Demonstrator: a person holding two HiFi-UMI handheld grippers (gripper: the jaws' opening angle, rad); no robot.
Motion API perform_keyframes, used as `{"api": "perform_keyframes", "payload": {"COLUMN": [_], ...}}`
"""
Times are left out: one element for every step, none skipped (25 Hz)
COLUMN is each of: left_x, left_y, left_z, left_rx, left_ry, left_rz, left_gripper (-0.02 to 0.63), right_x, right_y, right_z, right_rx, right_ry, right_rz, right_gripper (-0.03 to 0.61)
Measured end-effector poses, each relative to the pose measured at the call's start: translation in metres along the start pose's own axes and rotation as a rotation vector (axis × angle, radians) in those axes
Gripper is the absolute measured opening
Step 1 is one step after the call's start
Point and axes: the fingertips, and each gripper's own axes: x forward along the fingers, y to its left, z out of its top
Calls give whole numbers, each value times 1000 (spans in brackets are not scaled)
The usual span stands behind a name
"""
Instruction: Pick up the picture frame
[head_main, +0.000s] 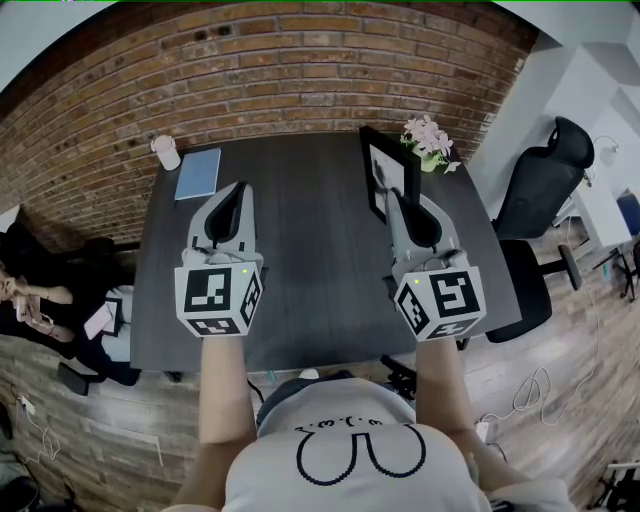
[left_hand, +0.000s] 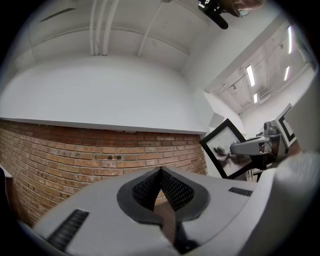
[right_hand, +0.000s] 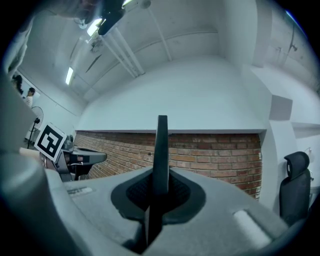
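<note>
So the person stood at a dark grey rectangular table (head_main: 310, 260) pushed up against a red brick wall (head_main: 250, 60), with a handheld gripper in each hand.

The right gripper (head_main: 400, 197) was the busy one. It was clamped onto the near edge of the black-rimmed rectangular picture frame (head_main: 385, 170), so the frame stood on edge just past the jaw tips, over the far right part of the table. The right gripper view showed the frame dead edge-on, a thin dark strip rising straight up between the two jaws, with both of them pressed against it. The left gripper view caught its front instead: a pale mat with a small dark picture in it, tilted cornerwise, with the right gripper's grey jaws on one side. Whether the frame's lower edge touched the tabletop couldn't be told.

The left gripper (head_main: 237, 190) was closed with nothing in it, its jaws meeting at the tip. It hung over the left half of the table, well apart from the frame, and pointed toward the brick wall.

Other stuff on the table: a white cup (head_main: 166, 152) at the far left corner, a flat light blue notebook (head_main: 198, 173) just beside it, and a small bunch of pink flowers (head_main: 428, 138) near the frame at the far right. A black office chair (head_main: 545, 185) sat off the table's right side on the wood floor (head_main: 560, 380).
</note>
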Motion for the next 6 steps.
{"api": "perform_keyframes", "payload": {"left_x": [0, 1, 1, 2, 2, 2], "left_y": [-1, -1, -2, -3, -3, -3], "left_z": [0, 0, 0, 0, 1, 1], "left_rx": [0, 0, 2, 3, 5, 8], "left_ry": [-1, -1, -2, -1, -1, -1], "left_rz": [0, -1, -2, -3, -3, -3], "left_gripper": [-2, -2, -2, -2, -2, -2], "right_x": [0, 0, 0, 0, 0, 0], "right_y": [-1, -1, -2, -2, -2, -2], "right_z": [-1, -1, -1, -1, -1, -2], "right_rx": [0, 0, 0, 0, 0, 1], "right_ry": [1, 2, 3, 4, 5, 5], "right_rz": [1, 1, 2, 4, 5, 7], "right_gripper": [11, 11, 11, 11, 12, 12]}}
